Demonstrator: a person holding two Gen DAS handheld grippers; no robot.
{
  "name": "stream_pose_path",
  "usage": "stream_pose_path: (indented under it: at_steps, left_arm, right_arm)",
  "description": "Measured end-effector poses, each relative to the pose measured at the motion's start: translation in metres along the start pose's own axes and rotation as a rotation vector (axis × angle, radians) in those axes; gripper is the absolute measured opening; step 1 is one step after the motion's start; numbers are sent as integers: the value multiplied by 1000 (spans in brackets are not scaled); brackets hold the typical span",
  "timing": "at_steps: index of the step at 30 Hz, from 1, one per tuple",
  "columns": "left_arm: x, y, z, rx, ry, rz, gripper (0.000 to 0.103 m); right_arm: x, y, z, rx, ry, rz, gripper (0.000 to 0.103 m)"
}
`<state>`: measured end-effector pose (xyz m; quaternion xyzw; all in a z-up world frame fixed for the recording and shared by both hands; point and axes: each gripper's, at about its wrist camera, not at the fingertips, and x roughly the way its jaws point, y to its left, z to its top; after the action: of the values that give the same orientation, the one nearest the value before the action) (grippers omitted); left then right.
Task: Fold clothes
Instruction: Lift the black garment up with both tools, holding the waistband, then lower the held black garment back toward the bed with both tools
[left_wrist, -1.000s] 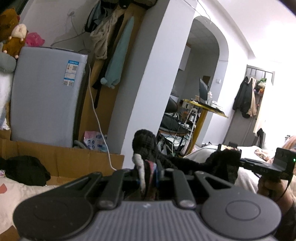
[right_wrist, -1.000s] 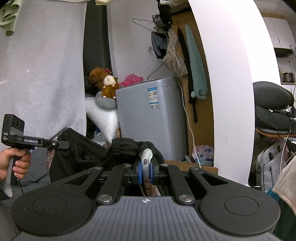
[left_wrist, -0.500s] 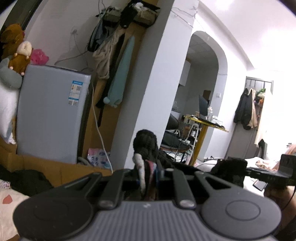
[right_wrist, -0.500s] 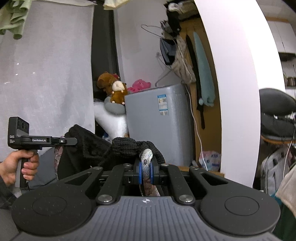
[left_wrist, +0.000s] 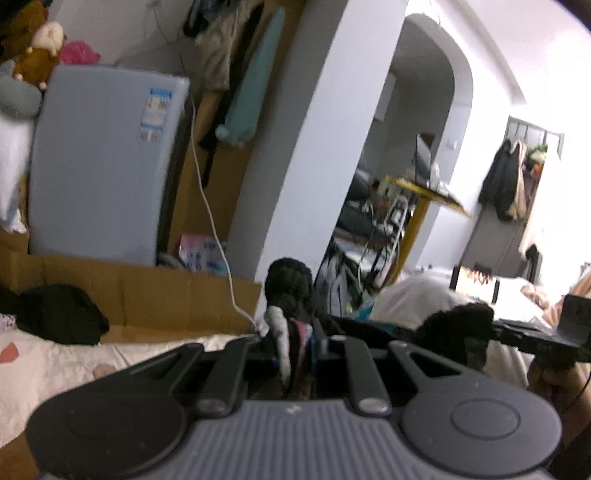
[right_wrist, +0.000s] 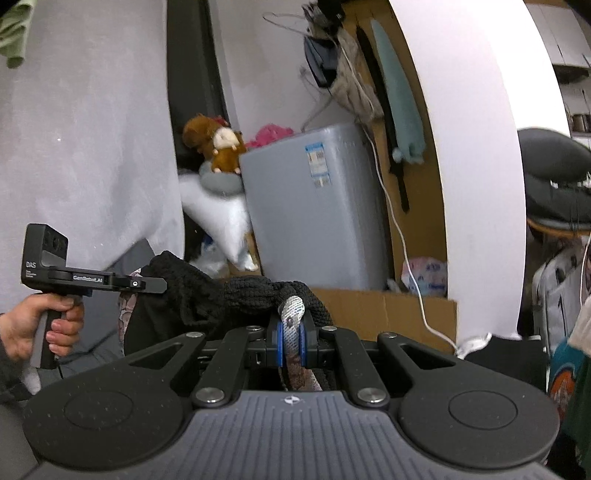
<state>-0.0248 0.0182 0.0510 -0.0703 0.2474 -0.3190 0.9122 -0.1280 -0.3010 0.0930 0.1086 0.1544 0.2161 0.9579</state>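
A black knit garment (right_wrist: 207, 291) with a pale patterned lining hangs stretched in the air between both grippers. The left gripper (left_wrist: 295, 343) and the right gripper (right_wrist: 291, 332) each pinch an edge, jaws nearly closed, above the bed (left_wrist: 48, 369).

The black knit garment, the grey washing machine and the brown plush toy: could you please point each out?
black knit garment (right_wrist: 258, 291): right wrist view, bunched knit.
grey washing machine (right_wrist: 314, 229): right wrist view, front panel.
brown plush toy (right_wrist: 221, 147): right wrist view, its body.
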Motion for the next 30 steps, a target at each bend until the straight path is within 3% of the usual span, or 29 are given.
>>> stream_pose_path:
  at_steps: [8,12,30]
  left_arm:
    - [23,22,-8,-34,69,57,15]
    - [30,32,-11,-36,85,78,15]
    - [89,109,-24,-90,136,163,15]
  right_arm:
    - [29,-19,-21,-10,26,-18,9]
    - [53,-20,-26,-89,45,-36,9]
    - [165,-45,-43,-29,126,-33,9]
